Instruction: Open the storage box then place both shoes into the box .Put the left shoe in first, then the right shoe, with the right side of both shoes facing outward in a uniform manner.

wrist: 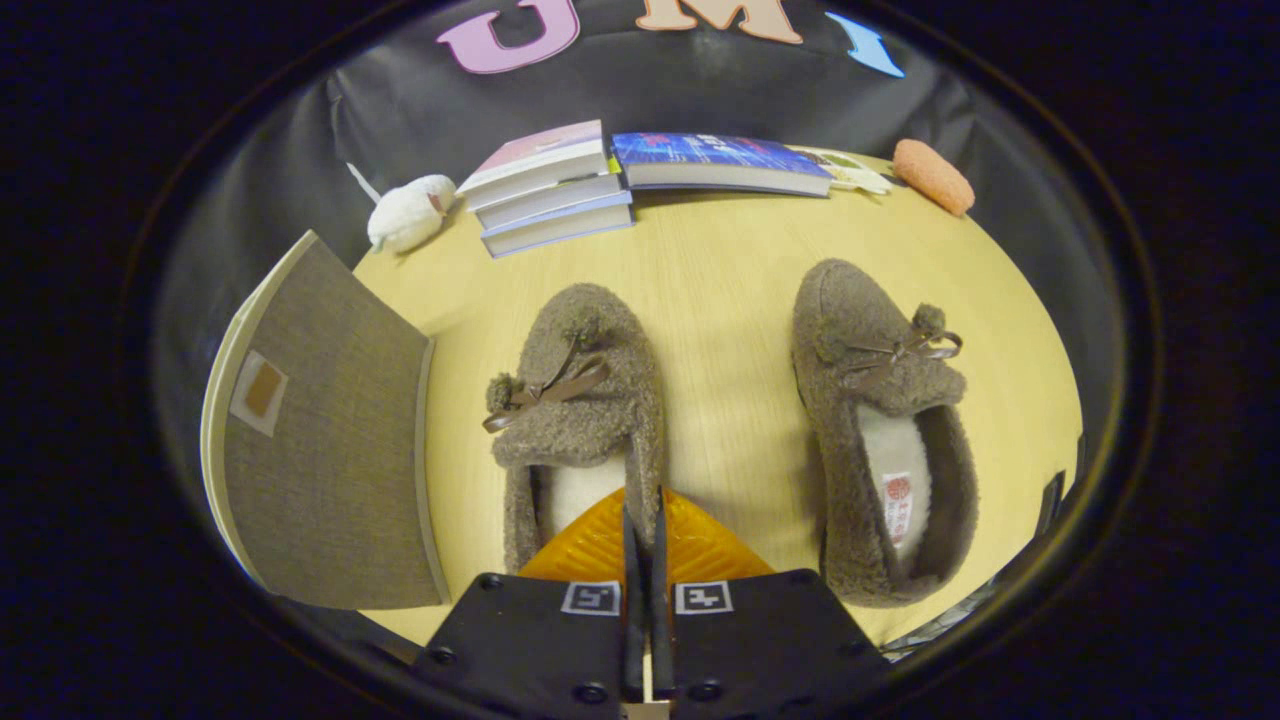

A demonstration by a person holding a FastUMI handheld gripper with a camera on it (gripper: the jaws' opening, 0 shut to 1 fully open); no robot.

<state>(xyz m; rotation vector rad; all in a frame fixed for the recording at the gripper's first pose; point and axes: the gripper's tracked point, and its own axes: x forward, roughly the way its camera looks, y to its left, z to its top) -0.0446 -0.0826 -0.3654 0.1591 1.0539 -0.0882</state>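
Note:
Two brown fuzzy slippers with bows lie on the wooden table, toes pointing away from me. My gripper (645, 512) is shut on the left shoe (580, 400), with its fingers pinching the right-hand wall of the opening near the heel. The right shoe (880, 420) lies apart from the fingers, ahead and to their right. The grey fabric storage box (320, 440) stands left of the left shoe. A flat grey face with a small label faces me, and its inside is hidden.
Beyond the shoes, a stack of books (550, 185) and a blue book (720, 162) lie along the table's (720, 260) far edge. A white plush toy (408, 215) sits left of them and an orange sponge-like item (932, 175) to their right.

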